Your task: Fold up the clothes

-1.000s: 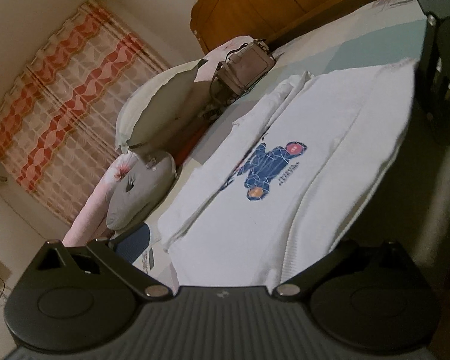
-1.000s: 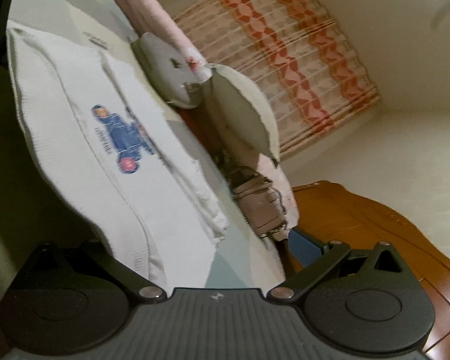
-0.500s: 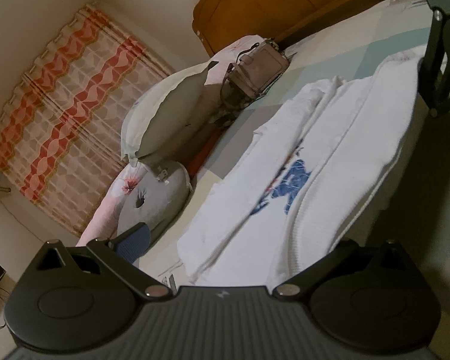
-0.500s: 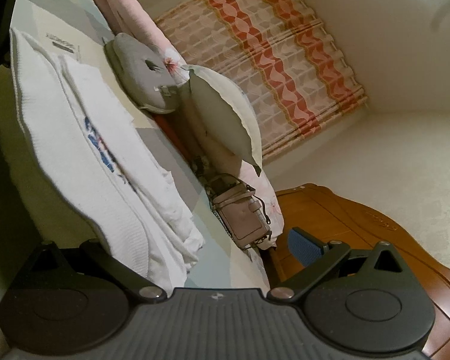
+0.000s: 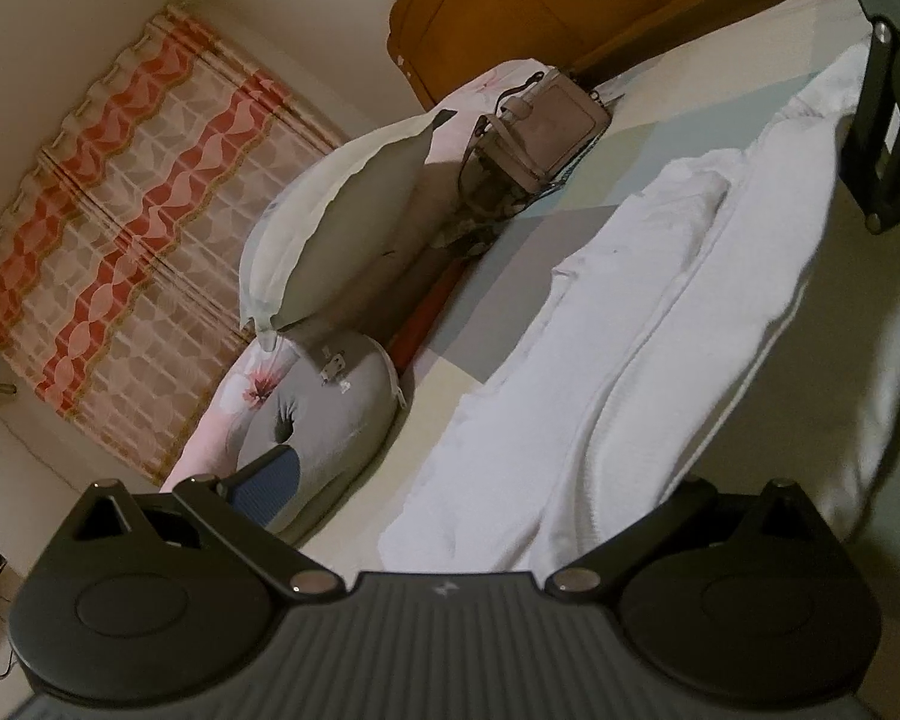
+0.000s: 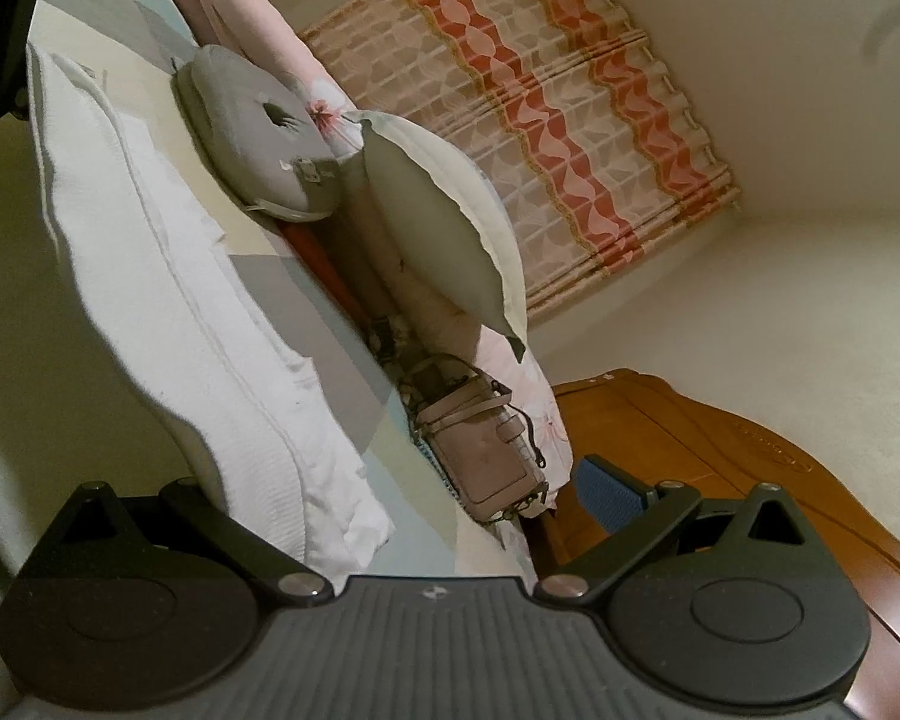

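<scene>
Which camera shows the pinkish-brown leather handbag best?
The right wrist view: the pinkish-brown leather handbag lies near and large, with its flap, strap and chain visible. In the left wrist view it sits farther off and smaller, beside the pillows.

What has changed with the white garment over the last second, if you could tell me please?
The white garment has been folded forward over itself: the blue print that faced up a second ago is now hidden. Its near edge seems held at both the left claw and right claw throughout. The pillows and handbag stayed put.
</scene>
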`<state>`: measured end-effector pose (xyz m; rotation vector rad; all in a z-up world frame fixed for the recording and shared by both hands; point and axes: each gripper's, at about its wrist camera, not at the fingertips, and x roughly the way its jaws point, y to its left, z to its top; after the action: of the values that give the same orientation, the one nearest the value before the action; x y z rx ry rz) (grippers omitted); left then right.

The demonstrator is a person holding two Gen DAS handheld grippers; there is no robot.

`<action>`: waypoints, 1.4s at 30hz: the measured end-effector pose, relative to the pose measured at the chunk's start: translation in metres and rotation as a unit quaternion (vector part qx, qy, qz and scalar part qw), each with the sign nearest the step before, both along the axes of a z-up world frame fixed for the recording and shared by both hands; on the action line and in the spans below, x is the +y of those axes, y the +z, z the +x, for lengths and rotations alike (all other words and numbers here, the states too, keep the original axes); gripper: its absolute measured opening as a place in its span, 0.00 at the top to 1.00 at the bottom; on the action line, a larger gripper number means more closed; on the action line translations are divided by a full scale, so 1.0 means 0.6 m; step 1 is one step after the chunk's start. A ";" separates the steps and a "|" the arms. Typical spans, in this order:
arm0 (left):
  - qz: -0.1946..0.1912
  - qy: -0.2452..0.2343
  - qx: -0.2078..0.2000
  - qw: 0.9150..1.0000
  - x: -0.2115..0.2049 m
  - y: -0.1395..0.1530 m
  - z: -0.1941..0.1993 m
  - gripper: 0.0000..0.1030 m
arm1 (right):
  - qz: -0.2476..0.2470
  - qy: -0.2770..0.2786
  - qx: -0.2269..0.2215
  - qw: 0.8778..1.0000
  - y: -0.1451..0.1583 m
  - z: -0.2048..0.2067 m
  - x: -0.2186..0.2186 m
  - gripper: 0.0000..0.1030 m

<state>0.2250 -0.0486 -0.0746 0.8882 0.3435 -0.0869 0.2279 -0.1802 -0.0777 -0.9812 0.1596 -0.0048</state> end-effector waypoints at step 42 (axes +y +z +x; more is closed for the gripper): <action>-0.141 -0.011 0.198 0.970 0.132 -0.015 0.119 0.00 | 0.161 0.053 0.227 0.959 0.004 0.184 -0.077 0.00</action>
<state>0.2967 0.0304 -0.0837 0.5875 0.6759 -0.3286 0.3384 -0.2265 -0.0755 -0.6506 0.5125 0.3383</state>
